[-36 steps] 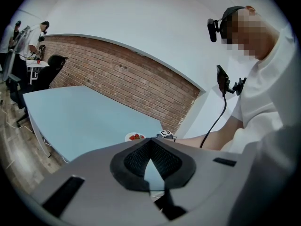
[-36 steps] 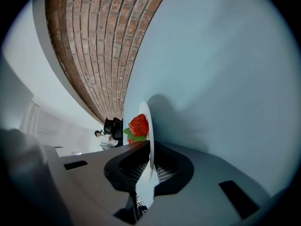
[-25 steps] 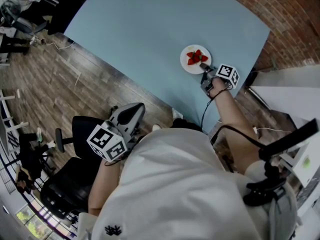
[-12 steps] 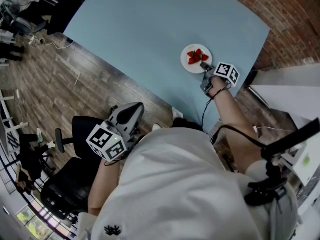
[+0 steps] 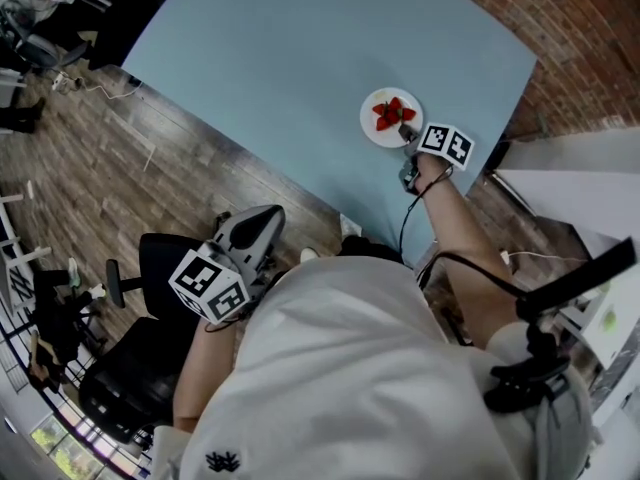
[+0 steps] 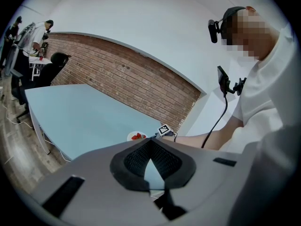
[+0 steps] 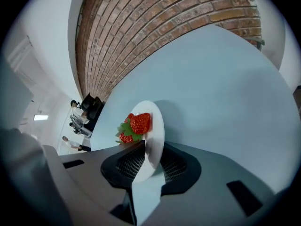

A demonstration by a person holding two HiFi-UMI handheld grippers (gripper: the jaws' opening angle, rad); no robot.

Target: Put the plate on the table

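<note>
A white plate (image 5: 372,128) with red strawberries (image 5: 390,114) rests on the light blue table (image 5: 300,68), near its right edge. My right gripper (image 5: 406,136) is at the plate's near rim. In the right gripper view its jaws are opening, with the plate (image 7: 155,126) rim between the pads and the strawberries (image 7: 139,124) just beyond; the right gripper (image 7: 153,147) no longer pinches it. My left gripper (image 5: 262,224) hangs off the table near my body, over the floor. The left gripper (image 6: 151,142) is shut with nothing in it, and the plate (image 6: 130,136) shows small and far off.
A black office chair (image 5: 130,368) stands at the lower left on the wood floor (image 5: 90,168). A brick wall (image 5: 580,38) runs behind the table's far right side. A black cable (image 5: 410,228) trails from the right gripper. White furniture (image 5: 580,178) stands at the right.
The plate stays in the same spot on the table. My right hand has shifted slightly along the plate's near rim. The left gripper has barely moved.
</note>
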